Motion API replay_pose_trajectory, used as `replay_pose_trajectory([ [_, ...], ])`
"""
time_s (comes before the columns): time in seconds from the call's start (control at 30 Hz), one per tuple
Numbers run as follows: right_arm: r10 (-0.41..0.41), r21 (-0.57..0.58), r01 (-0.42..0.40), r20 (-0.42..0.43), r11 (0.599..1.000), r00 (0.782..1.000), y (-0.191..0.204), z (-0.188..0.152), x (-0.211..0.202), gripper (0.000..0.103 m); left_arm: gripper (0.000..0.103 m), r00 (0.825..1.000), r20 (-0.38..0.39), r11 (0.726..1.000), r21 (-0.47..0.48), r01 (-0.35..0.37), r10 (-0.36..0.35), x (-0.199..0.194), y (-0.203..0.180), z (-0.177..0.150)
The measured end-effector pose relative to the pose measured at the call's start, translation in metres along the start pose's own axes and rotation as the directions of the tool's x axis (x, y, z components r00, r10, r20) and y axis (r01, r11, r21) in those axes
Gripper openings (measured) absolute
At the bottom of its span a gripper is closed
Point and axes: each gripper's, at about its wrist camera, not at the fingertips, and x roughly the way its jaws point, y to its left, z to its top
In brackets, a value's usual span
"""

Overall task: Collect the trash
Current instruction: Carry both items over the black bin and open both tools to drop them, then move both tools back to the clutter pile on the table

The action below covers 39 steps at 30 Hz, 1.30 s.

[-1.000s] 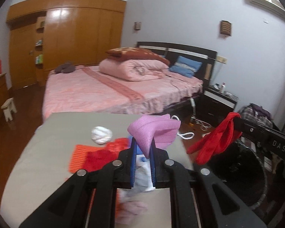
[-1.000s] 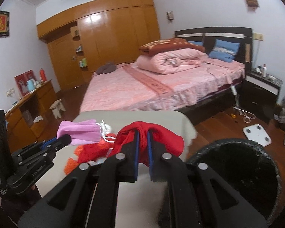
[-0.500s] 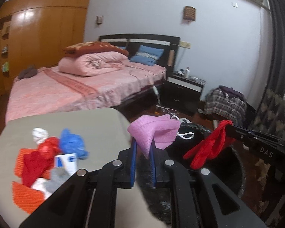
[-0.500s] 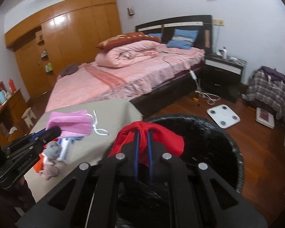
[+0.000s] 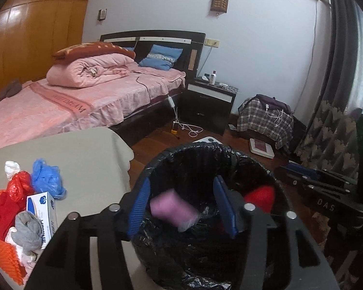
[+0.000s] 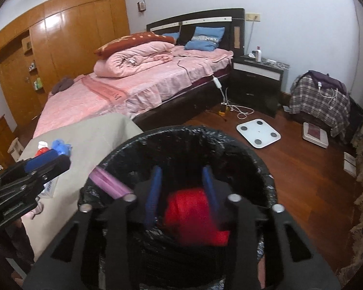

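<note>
Both grippers are held over the black-lined bin: left gripper fingers opening, pink mask loose between them; right gripper fingers opening, red cloth dropping free.

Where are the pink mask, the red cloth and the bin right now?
pink mask [image 5: 171, 207]: left wrist view, blurred middle.
red cloth [image 6: 191, 215]: right wrist view, centre of bundle.
bin [image 6: 181, 130]: right wrist view, far rim.

pink mask blurred, in black bin | red rag likewise
</note>
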Motion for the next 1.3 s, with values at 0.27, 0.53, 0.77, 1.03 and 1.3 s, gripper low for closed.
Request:
replay_pose_trajectory([
  [0.27, -0.042, 0.009, 0.042, 0.037, 0.999, 0.998, 0.009, -0.001, -0.009, 0.094, 0.072, 0.996, 0.042, 0.996, -0.038, -0.082, 0.084, -0.025, 0.021, -0.003],
  [0.53, 0.049, -0.027, -0.047, 0.065, 0.999, 0.997, 0.055, 0.004, -0.011, 0.096, 0.082, 0.969, 0.080, 0.970, -0.086, -0.228, 0.235, -0.065, 0.068, -0.012],
  [0.77, 0.122, -0.073, -0.117, 0.066, 0.990, 0.990, 0.104, 0.008, -0.002, 0.096, 0.082, 0.923, 0.080, 0.924, -0.116, -0.365, 0.375, -0.097, 0.112, -0.031],
  [1.03, 0.200, -0.120, -0.192, 0.052, 0.974, 0.979, 0.160, 0.005, 0.014, 0.096, 0.082, 0.873, 0.045, 0.866, -0.162, -0.473, 0.485, -0.119, 0.162, -0.055],
  [1.3, 0.235, -0.185, -0.229, 0.007, 0.956, 0.972, 0.219, -0.007, 0.041, 0.096, 0.082, 0.834, -0.001, 0.816, -0.207, -0.539, 0.551, -0.133, 0.206, -0.082],
])
